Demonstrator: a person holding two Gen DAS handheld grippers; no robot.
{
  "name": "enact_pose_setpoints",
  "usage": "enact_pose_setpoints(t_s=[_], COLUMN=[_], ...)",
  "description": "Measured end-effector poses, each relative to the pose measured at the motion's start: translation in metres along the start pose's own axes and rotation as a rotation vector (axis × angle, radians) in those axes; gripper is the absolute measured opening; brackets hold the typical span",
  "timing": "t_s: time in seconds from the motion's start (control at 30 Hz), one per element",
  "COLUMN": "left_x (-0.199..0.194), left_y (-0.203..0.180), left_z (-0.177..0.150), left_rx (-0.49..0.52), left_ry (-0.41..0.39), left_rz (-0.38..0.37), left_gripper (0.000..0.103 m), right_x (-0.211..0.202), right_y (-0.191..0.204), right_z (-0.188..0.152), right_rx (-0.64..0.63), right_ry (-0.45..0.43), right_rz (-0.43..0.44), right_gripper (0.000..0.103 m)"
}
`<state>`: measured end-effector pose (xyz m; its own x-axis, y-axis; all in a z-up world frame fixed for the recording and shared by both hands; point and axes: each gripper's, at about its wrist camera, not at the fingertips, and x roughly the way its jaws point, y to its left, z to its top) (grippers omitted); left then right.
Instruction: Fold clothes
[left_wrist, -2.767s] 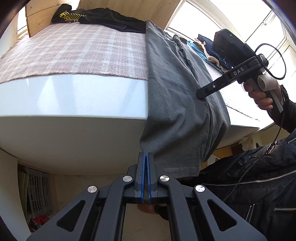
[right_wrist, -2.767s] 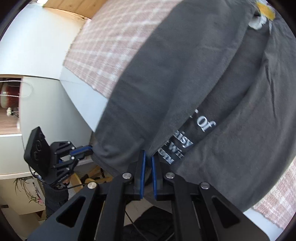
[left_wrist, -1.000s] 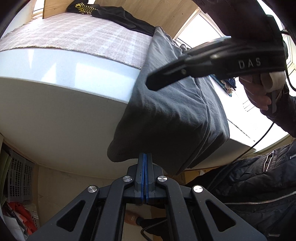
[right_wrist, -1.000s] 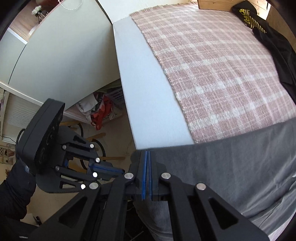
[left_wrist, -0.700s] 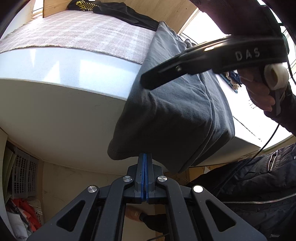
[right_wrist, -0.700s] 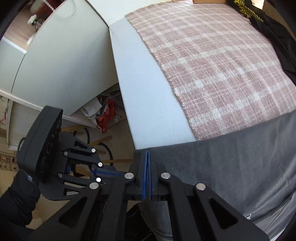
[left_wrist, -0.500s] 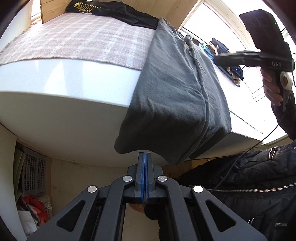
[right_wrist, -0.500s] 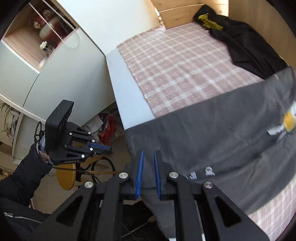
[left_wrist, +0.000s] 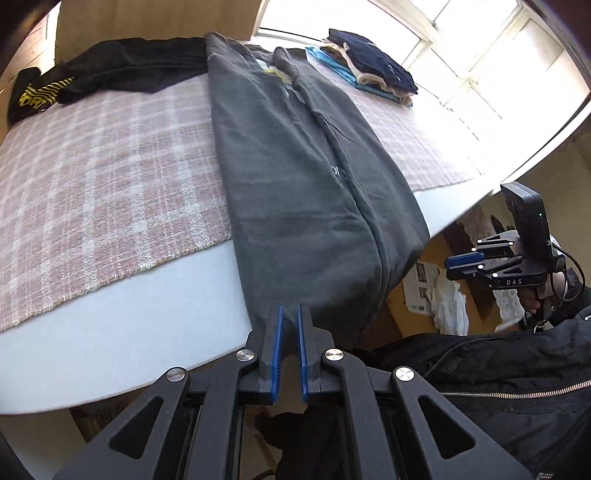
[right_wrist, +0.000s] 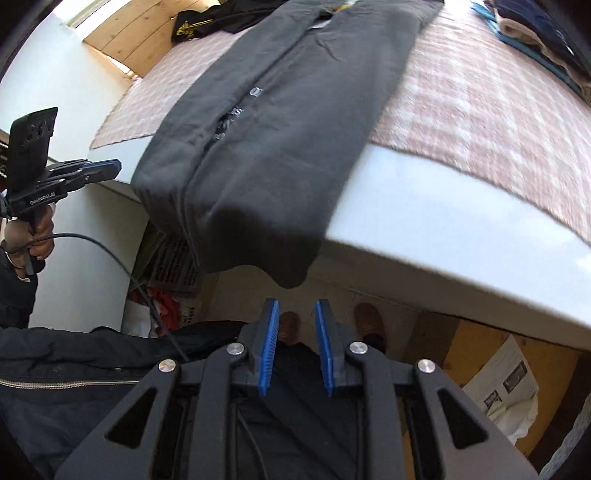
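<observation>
Left wrist view: grey sweatshirt (left_wrist: 295, 177) folded lengthwise on worktop (left_wrist: 147, 325), hem overhanging at 6 o'clock. Soft, limp; best pinched at hem corners. Left gripper (left_wrist: 289, 347) fingers just parted, empty; right gripper (right_wrist: 294, 347) narrowly apart, empty.

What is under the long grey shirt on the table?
Under the grey shirt lies a pink checked cloth, and under that the white table. The shirt's end hangs past the table's edge. Whatever sits between its folded layers is covered.
</observation>
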<state>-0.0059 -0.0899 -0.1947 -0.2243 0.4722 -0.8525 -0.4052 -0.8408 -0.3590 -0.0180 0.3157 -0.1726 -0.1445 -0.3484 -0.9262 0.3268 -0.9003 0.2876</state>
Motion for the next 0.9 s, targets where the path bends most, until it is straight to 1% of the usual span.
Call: enact_pose_setpoints(t_s=[0.07, 0.1, 0.13, 0.17, 0.2, 0.27, 0.3, 0.33, 0.43, 0.53, 0.63, 0.77, 0.9], left_x=[0.005, 0.008, 0.01, 0.013, 0.015, 0.021, 0.025, 0.028, 0.032, 0.034, 0.037, 0.047, 0.061], left_y=[0.005, 0.006, 0.006, 0.006, 0.007, 0.012, 0.013, 0.015, 0.015, 0.011, 0.008, 0.009, 0.01], left_z=[-0.008, -0.012, -0.016, -0.021, -0.025, -0.032, -0.035, -0.037, -0.04, -0.039, -0.037, -0.035, -0.033], left_rx=[0.023, 0.041, 0.058, 0.076, 0.078, 0.067, 0.066, 0.066, 0.078, 0.115, 0.142, 0.146, 0.158], left_ry=[0.055, 0.079, 0.095, 0.11, 0.12, 0.142, 0.149, 0.155, 0.162, 0.159, 0.157, 0.164, 0.193], left_rz=[-0.051, -0.057, -0.044, -0.028, -0.037, -0.066, -0.061, -0.052, -0.05, -0.03, -0.013, 0.009, 0.006], left_gripper=[0.006, 0.006, 0.006, 0.006, 0.006, 0.011, 0.011, 0.011, 0.011, 0.017, 0.019, 0.02, 0.02], right_x=[0.002, 0.003, 0.005, 0.005, 0.004, 0.004, 0.005, 0.004, 0.002, -0.005, 0.0, -0.01, -0.019], right_y=[-0.003, -0.004, -0.005, -0.005, -0.006, -0.007, -0.009, -0.012, -0.022, -0.03, -0.028, -0.042, -0.056], right_z=[-0.018, -0.025, -0.03, -0.029, -0.028, -0.026, -0.022, -0.017, -0.017, -0.018, -0.02, -0.01, 0.0], right_rx=[0.081, 0.106, 0.123, 0.133, 0.143, 0.159, 0.158, 0.154, 0.137, 0.113, 0.091, 0.066, 0.026], right_ry=[-0.034, -0.055, -0.075, -0.098, -0.121, -0.166, -0.187, -0.207, -0.245, -0.261, -0.266, -0.259, -0.241], right_rz=[-0.013, -0.024, -0.04, -0.049, -0.058, -0.071, -0.067, -0.066, -0.065, -0.06, -0.041, -0.018, -0.003], right_gripper=[0.021, 0.021, 0.021, 0.021, 0.021, 0.021, 0.024, 0.032, 0.036, 0.036, 0.037, 0.037, 0.037])
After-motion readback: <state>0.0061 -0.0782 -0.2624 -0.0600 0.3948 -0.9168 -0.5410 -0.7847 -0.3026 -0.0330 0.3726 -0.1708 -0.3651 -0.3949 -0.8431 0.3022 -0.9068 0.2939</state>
